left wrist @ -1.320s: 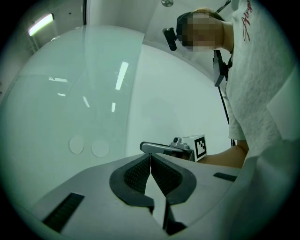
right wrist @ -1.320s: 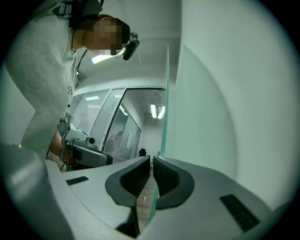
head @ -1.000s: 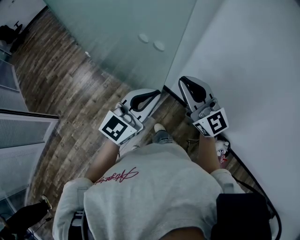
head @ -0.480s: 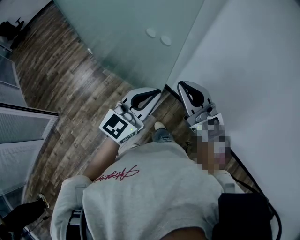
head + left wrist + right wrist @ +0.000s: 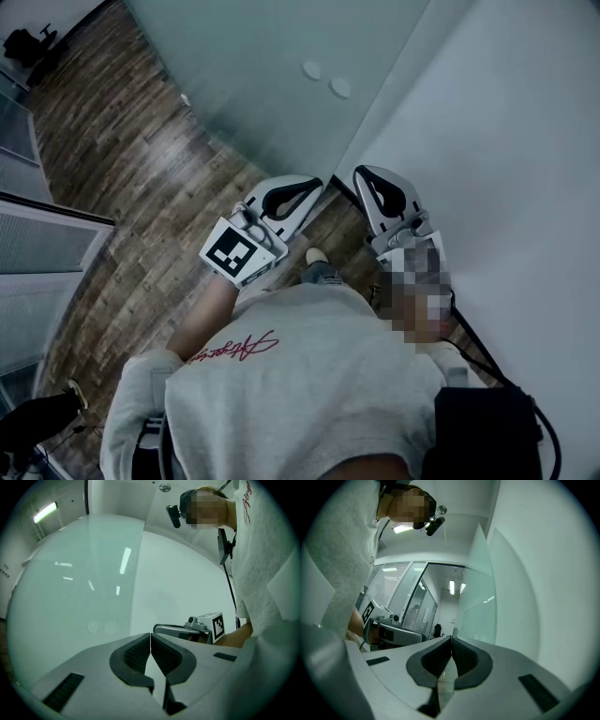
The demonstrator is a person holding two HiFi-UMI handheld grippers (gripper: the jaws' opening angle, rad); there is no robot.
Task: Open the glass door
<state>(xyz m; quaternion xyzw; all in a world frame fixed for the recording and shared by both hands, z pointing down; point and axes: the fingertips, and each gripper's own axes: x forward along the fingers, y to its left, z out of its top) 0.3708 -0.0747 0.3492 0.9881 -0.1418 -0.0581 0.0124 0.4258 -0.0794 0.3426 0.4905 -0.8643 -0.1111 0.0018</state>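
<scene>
The right hand-held gripper [image 5: 364, 176] has just shut its jaws on nothing (the left hand-held gripper [image 5: 314, 186] is shut and empty too), so the door [image 5: 253, 84] likely gets pushed, not gripped.

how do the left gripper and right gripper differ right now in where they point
The left gripper faces the frosted glass door; the right gripper points along the white wall into a corridor. In the head view the left gripper angles up-right, the right gripper up-left, so they converge. Both are shut on nothing, the right's jaws having just closed.
</scene>
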